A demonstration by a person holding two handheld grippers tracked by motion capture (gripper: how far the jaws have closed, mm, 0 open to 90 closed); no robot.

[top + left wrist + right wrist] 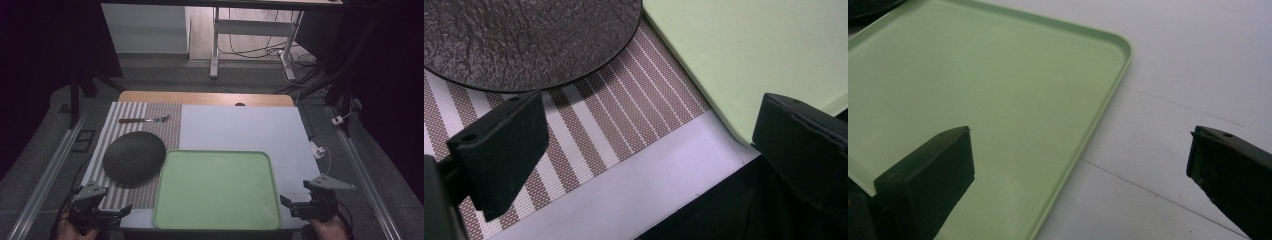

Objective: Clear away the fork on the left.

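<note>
A dim table [240, 125]: both grippers — left [107, 216], right [295, 206] — wide and empty at the lower corners, flanking a green tray [217, 190]. The dark plate [134, 158] overlaps its rim; a careless lift could tip it.

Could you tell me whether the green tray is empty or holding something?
Empty: the green tray shows only its bare surface, with nothing lying inside its rim.

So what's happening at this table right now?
A person holds the left gripper and the right gripper at the table's near edge, both open and holding nothing. Between them lies an empty green tray. A dark round plate and a fork rest untouched on the striped placemat.
</note>
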